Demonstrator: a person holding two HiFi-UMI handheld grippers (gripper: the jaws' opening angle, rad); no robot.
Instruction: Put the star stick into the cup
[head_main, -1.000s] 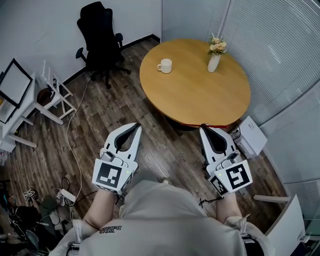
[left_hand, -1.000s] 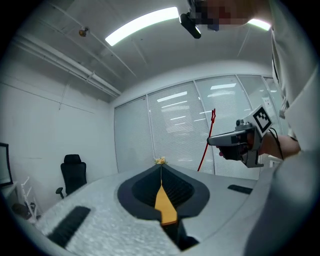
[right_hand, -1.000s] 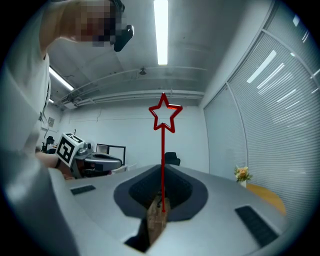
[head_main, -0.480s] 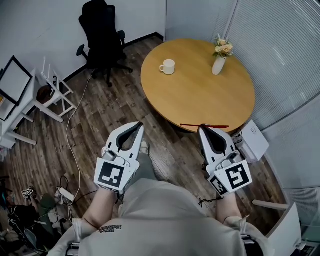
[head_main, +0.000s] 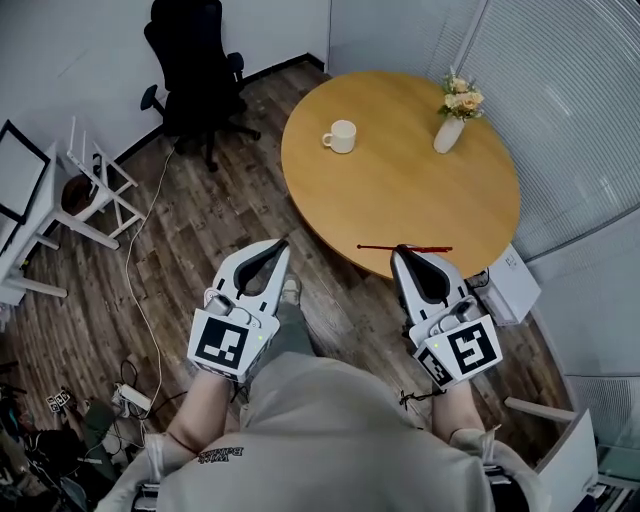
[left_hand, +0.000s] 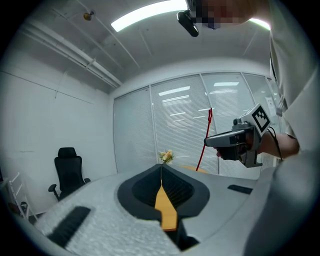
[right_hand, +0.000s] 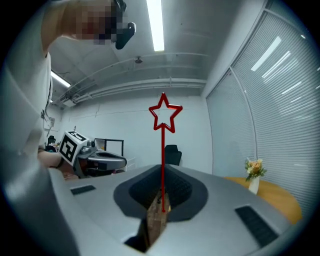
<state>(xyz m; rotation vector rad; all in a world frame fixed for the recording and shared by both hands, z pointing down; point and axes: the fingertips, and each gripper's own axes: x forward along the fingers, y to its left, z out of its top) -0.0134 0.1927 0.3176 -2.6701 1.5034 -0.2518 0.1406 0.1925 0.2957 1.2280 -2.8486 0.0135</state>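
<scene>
Right gripper (head_main: 402, 250): jaws clamped on star stick (head_main: 378, 247), held crosswise at its tips | Left gripper (head_main: 279, 246): jaws together, empty | Cup (head_main: 340, 136): well ahead-left of right gripper, on table (head_main: 420, 200) | Progress: stick in hand; carry and insertion judged outstanding.

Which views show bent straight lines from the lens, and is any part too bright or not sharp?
Right gripper view: strong fisheye, the blinds curve; the ceiling light is blown out; the star stick is sharp. Left gripper view: same bending, and the left gripper near the lens looks soft. Head view: even light, the round table mildly distorted.
</scene>
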